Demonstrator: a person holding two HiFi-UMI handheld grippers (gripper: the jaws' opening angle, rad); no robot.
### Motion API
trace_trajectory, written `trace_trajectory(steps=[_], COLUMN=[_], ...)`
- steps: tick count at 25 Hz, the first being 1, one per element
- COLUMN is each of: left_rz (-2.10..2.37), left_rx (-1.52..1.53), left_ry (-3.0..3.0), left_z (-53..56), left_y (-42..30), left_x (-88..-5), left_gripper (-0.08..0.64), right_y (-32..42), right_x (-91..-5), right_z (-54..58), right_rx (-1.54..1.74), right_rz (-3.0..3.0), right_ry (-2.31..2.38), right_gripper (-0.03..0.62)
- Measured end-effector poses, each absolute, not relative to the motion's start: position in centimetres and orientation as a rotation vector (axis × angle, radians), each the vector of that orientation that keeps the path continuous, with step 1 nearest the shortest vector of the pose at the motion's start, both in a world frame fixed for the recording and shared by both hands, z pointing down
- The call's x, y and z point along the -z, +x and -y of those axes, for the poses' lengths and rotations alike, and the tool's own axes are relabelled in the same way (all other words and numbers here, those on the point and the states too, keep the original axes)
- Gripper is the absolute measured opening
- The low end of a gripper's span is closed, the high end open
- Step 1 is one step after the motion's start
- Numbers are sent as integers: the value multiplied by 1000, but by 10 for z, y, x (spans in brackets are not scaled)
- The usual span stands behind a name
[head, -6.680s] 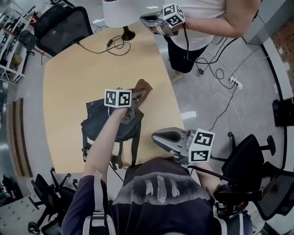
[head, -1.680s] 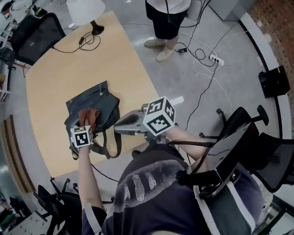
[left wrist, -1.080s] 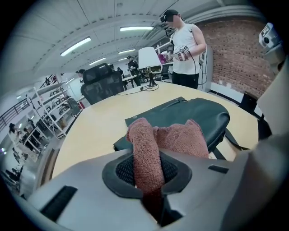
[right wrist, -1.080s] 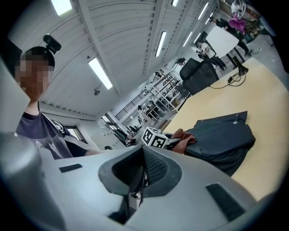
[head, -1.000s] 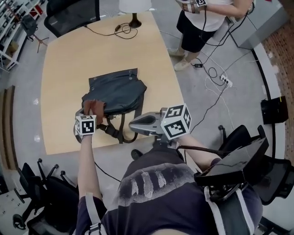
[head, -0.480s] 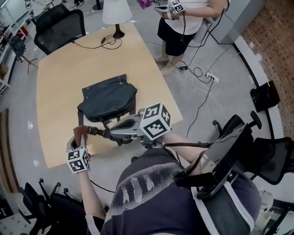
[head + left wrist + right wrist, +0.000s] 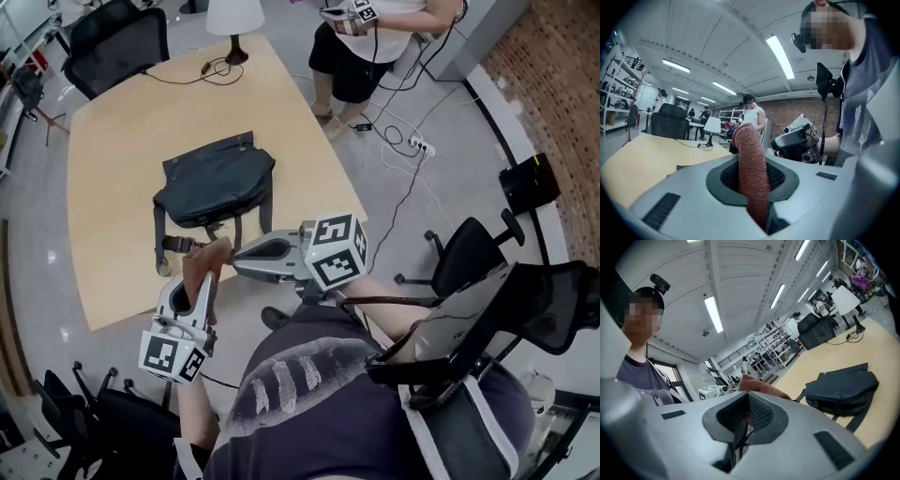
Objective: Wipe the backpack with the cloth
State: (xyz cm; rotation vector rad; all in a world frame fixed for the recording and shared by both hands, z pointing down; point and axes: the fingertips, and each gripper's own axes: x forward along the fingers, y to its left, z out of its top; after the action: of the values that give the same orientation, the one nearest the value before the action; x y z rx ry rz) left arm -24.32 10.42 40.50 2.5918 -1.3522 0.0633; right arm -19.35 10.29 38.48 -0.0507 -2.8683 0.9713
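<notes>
A: Left gripper view: the left gripper [image 7: 752,197] pinches the cloth [image 7: 751,164], which stands upright.

B: Head view adds the backpack [image 7: 216,178] in the middle of the tabletop [image 7: 112,141]. The right gripper [image 7: 238,267], pressed together, lies level beside the cloth at the near edge.

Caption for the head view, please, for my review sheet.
Left gripper holds the brown cloth upright, apart from the dark backpack lying on the wooden table.

Head view overhead; gripper views low; backpack [image 7: 216,178] probably shared.
</notes>
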Motion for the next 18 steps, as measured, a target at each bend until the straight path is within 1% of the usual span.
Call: trace_trajectory(steps=[8, 12, 18], left_rz=[1375, 1432, 1449], left_rx=[-147, -189, -268], left_ry=[2608, 2585, 2571], left_z=[-122, -126, -147], left_y=[-196, -164, -97], left_x=[-392, -386, -388], left_gripper=[55, 55, 55], right_y=[-154, -116, -49], right_x=[-369, -367, -365], right_z=[-124, -134, -153], right_rx=[-923, -954, -1002], right_rz=[2926, 2944, 2977], right_ry=[-93, -128, -161], right_gripper=[2, 2, 2])
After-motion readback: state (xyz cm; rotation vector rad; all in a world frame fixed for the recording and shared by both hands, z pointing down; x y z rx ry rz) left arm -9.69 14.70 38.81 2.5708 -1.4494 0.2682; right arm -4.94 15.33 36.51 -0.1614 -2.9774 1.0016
